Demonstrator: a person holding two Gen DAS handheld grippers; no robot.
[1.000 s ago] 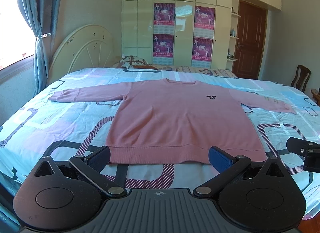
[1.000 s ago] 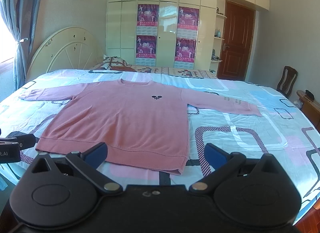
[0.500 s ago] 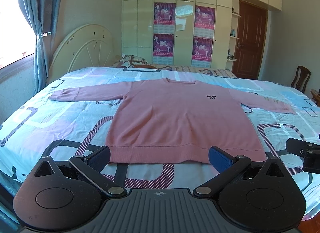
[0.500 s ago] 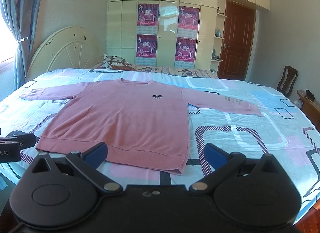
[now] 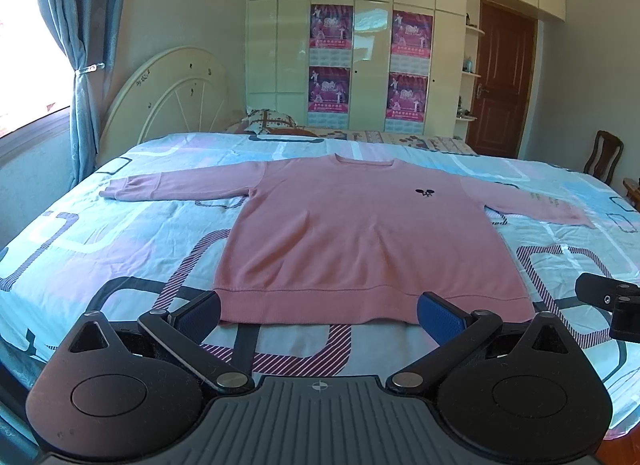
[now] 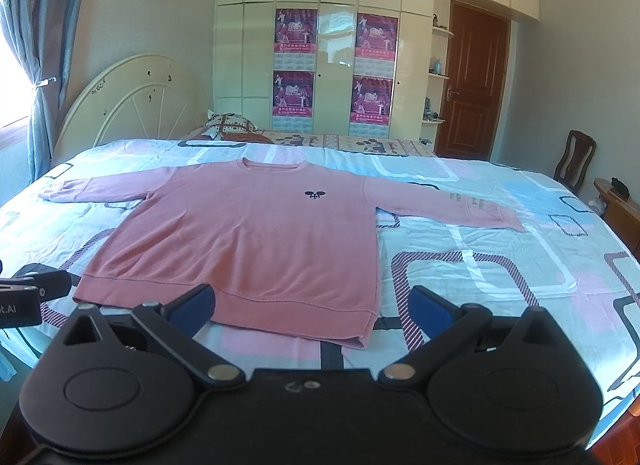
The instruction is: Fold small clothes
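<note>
A pink long-sleeved sweater [image 5: 360,241] lies flat, front up, on the bed, both sleeves spread out sideways; it also shows in the right wrist view [image 6: 256,245]. A small dark logo [image 5: 424,193] sits on its chest. My left gripper [image 5: 320,315] is open and empty, held just in front of the sweater's hem. My right gripper [image 6: 312,305] is open and empty, in front of the hem's right corner. Each gripper's tip shows at the edge of the other's view.
The bed [image 5: 100,249] has a light blue and pink patterned sheet and a cream headboard [image 5: 160,101] at the left. A pillow [image 5: 268,121] lies at the far side. A wardrobe with posters [image 5: 368,65], a brown door [image 5: 504,85] and a wooden chair [image 5: 604,157] stand behind.
</note>
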